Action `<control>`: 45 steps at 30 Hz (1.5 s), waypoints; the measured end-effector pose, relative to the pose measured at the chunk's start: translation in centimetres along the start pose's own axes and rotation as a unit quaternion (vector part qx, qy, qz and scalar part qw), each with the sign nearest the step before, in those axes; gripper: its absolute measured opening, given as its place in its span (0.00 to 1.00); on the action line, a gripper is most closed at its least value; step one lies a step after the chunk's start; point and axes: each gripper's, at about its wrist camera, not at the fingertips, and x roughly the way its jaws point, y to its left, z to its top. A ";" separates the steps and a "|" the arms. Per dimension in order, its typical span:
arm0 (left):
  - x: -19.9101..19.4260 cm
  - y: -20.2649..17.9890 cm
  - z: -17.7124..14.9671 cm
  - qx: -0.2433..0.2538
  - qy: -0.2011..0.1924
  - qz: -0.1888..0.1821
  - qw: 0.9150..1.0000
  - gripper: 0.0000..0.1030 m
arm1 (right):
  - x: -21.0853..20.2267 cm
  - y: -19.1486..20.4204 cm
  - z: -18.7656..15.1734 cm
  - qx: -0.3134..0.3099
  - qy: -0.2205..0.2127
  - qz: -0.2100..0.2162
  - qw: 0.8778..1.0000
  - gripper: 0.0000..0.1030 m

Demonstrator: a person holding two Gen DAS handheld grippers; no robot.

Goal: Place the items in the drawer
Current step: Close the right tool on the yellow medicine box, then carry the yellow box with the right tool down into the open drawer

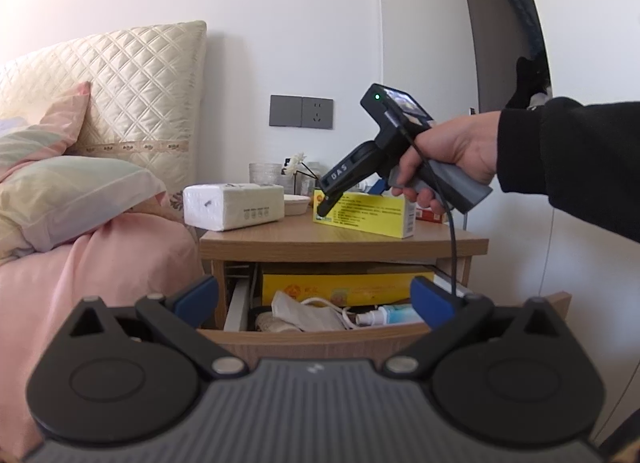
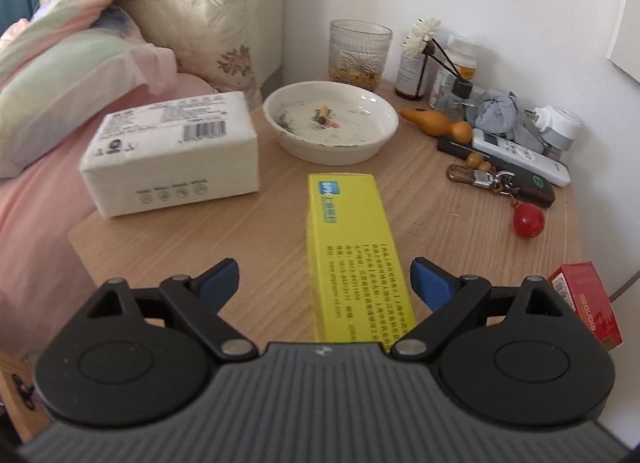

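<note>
A long yellow box [image 2: 352, 247] lies on the wooden nightstand top [image 2: 180, 239]. My right gripper [image 2: 325, 281] is open and straddles the box's near end. The right blue pad [image 2: 430, 283] is close beside the box and the left pad [image 2: 220, 279] stands well apart from it. In the left wrist view, a hand in a black sleeve tilts the right gripper [image 1: 324, 211] down onto the yellow box [image 1: 368, 215]. Below the top, the drawer [image 1: 320, 339] is pulled out. My left gripper [image 1: 316, 297] hangs open in front of it, holding nothing.
The drawer holds a yellow carton [image 1: 344, 283], a white pouch [image 1: 304, 315] and a spray bottle [image 1: 388, 315]. On the top stand a tissue pack [image 2: 172, 151], a white bowl [image 2: 332, 123], a glass [image 2: 358, 51], keys with a red ball [image 2: 528, 221], a remote [image 2: 520, 151] and a red box [image 2: 588, 303]. A bed [image 1: 80, 263] adjoins on the left.
</note>
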 end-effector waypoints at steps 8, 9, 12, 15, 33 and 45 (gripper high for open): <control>0.1 0.3 0.0 -0.006 0.002 -0.001 1.000 1.00 | -0.4 -0.8 -0.4 0.018 -0.005 -0.011 1.000 0.42; 0.2 0.3 0.1 -0.007 0.002 -0.001 1.000 1.00 | -0.6 -0.8 -0.4 0.018 -0.008 -0.014 1.000 0.42; 0.2 0.4 0.1 -0.010 0.003 -0.003 1.000 1.00 | -1.7 -1.1 -0.4 0.024 -0.022 -0.017 0.999 0.42; 0.1 0.5 0.1 -0.011 0.002 -0.004 1.000 1.00 | -3.1 -1.2 -0.2 0.021 -0.029 -0.021 0.999 0.42; -0.5 -0.2 0.2 -0.005 -0.007 0.005 1.000 1.00 | -12.8 2.9 -1.8 -0.025 -0.051 0.001 0.998 0.42; -1.1 -1.0 0.2 0.007 -0.016 -0.008 1.000 1.00 | -10.5 9.2 -6.9 -0.104 0.040 0.108 0.988 0.42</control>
